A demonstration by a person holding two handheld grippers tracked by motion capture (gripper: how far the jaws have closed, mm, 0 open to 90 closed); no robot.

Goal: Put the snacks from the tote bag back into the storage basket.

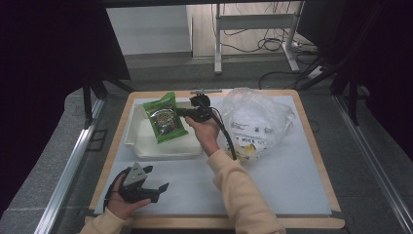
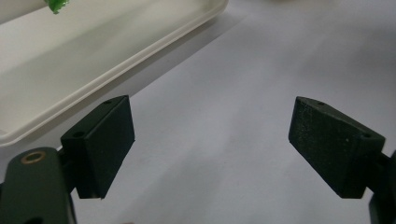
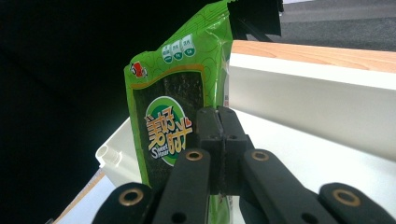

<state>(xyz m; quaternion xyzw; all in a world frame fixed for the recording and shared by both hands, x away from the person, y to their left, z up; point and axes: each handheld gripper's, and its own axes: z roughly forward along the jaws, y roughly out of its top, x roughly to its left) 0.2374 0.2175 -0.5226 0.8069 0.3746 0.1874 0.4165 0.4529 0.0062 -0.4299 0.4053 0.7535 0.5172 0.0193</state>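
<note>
Over the white tray, the right hand-held gripper grips the green snack packet by its edge.

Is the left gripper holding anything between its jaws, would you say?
No, the left gripper has its jaws wide apart over the bare table.

A lab or test room, set up for recording; a wood-edged table with a white mat stands between aluminium rails and black curtains; beyond its far edge, loose cables trail under a metal desk frame.
</note>
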